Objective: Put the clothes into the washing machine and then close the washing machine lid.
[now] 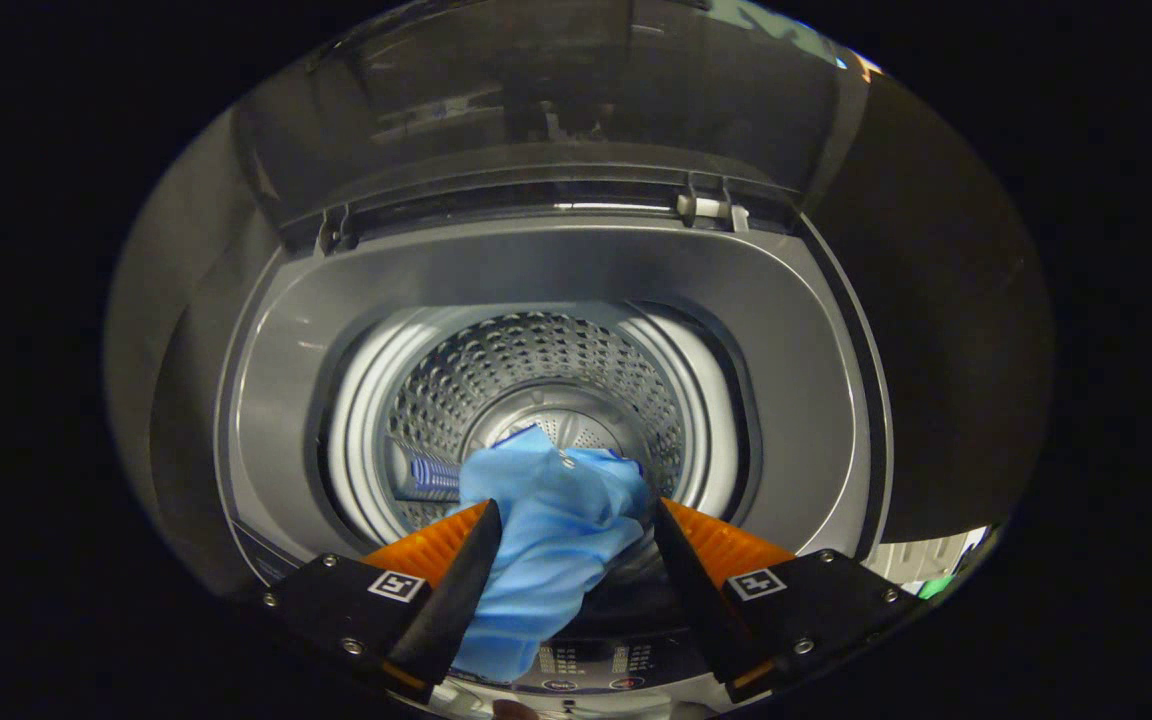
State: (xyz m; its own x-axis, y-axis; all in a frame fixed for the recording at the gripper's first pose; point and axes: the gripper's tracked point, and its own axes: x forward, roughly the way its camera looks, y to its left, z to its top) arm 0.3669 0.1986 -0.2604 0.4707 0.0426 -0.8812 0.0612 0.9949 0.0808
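Honestly, a fair bit was hard to make out here: the bottom of the drum [536, 400] sat in shadow behind the cloth, the raised lid [556, 110] was dark and mostly reflections, and the control panel [586, 670] under the fingers was half covered, so nothing on it was legible. The light blue garment [546, 530] was bunched up between the two fingers of the gripper [564, 510], hanging over the front rim of the washing machine [786, 380] with its top end poking into the drum opening and its tail draping down toward the panel. The jaws were set fairly wide, with the left finger against the cloth; I couldn't tell whether the right one really pressed on it too. The fabric looked soft and crumpled, with folds running lengthwise. Just left of it, deeper in the drum, a blue-and-white striped piece [431, 472] peeked out, mostly hidden by the blue cloth.
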